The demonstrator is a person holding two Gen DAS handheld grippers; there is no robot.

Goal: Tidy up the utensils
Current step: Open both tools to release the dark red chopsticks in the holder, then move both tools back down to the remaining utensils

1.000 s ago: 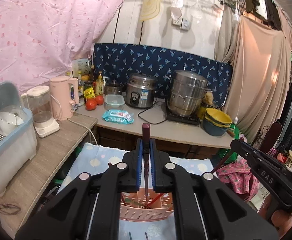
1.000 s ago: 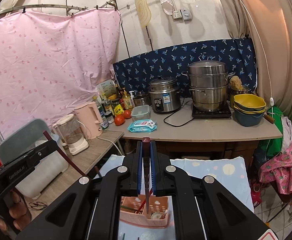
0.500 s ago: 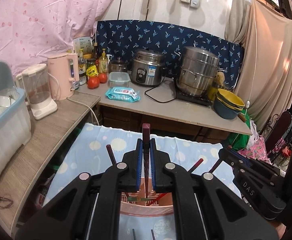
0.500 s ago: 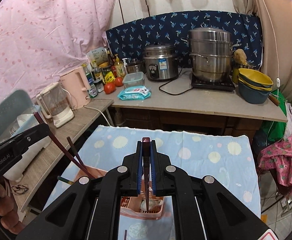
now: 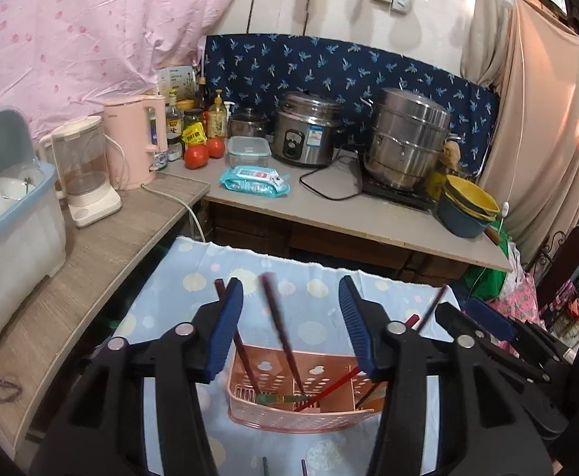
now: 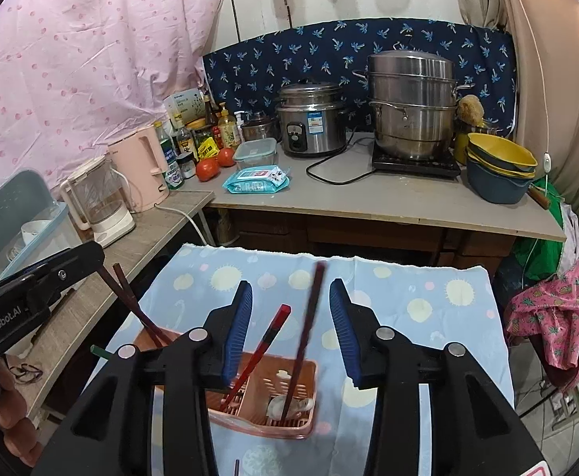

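I'm opening both the left gripper point(image 5: 291, 327) and right gripper point(image 6: 290, 327), dropping each dark chopstick point(image 5: 279, 325) into the pink basket point(image 5: 289, 416) mid-worktop; I'd lift straight up to avoid snagging them.

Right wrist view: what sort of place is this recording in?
Likely a makeshift home kitchen: a rice cooker and stacked steamer pot stand on the counter, with fabric sheets hung as walls.

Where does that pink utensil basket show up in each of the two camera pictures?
Left wrist view: the pink basket sits bottom centre, between the gripper's fingers, on the blue dotted cloth.
Right wrist view: pink basket lies bottom centre, slightly left.
Shared landmark: the steel steamer pot on the counter.
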